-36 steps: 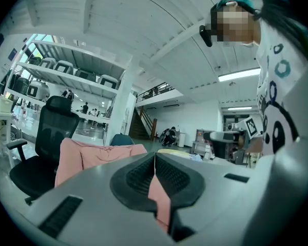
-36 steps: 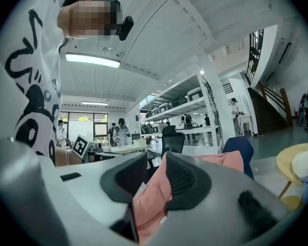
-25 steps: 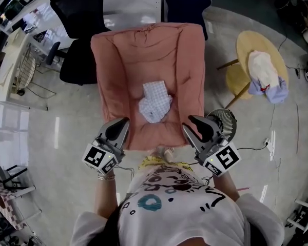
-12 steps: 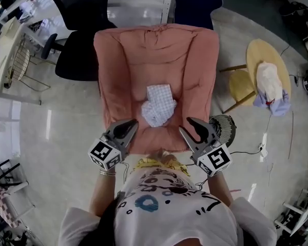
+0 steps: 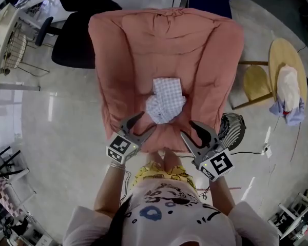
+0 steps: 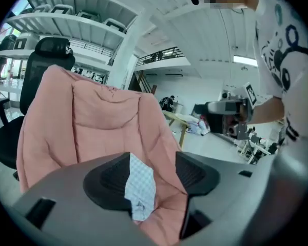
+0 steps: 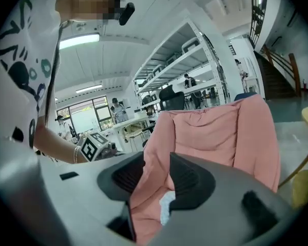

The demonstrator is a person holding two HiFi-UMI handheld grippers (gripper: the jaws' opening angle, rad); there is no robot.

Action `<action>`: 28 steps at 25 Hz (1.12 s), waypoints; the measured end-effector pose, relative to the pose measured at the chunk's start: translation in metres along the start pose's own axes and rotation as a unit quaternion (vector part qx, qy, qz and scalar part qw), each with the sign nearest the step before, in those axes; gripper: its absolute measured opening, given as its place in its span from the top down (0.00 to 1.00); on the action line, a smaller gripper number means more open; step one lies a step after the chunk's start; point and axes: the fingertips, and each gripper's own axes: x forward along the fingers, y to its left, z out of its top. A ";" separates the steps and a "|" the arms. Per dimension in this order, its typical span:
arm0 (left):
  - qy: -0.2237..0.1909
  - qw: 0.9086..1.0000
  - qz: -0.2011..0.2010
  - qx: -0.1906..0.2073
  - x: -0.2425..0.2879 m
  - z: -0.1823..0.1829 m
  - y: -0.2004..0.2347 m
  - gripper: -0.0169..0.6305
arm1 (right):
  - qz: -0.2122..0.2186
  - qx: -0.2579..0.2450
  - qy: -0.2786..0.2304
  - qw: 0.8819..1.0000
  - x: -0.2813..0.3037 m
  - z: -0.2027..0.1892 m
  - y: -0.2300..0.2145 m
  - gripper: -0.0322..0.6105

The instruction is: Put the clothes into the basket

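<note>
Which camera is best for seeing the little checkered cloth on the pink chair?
The head view. It looks down on the whole checkered cloth, crumpled on the seat of the pink chair. The left gripper view catches it from low down, partly covered. The right gripper view shows only a pale sliver.

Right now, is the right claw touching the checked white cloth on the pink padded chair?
Apart. The head view shows pink padded chair between the right claw and the checked white cloth; its jaws have just been opening, gripping nothing.
</note>
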 end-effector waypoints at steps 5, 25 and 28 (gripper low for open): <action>0.024 0.999 0.027 -0.013 0.055 -0.050 0.033 0.51 | 0.011 0.012 0.007 1.000 0.026 -0.054 -0.023 0.73; 0.135 0.988 0.077 -0.008 0.124 -0.197 0.118 0.49 | 0.031 0.045 0.015 0.998 0.107 -0.173 -0.045 0.73; 0.149 0.986 0.071 -0.018 0.142 -0.211 0.121 0.48 | 0.034 0.054 0.034 0.997 0.105 -0.191 -0.049 0.73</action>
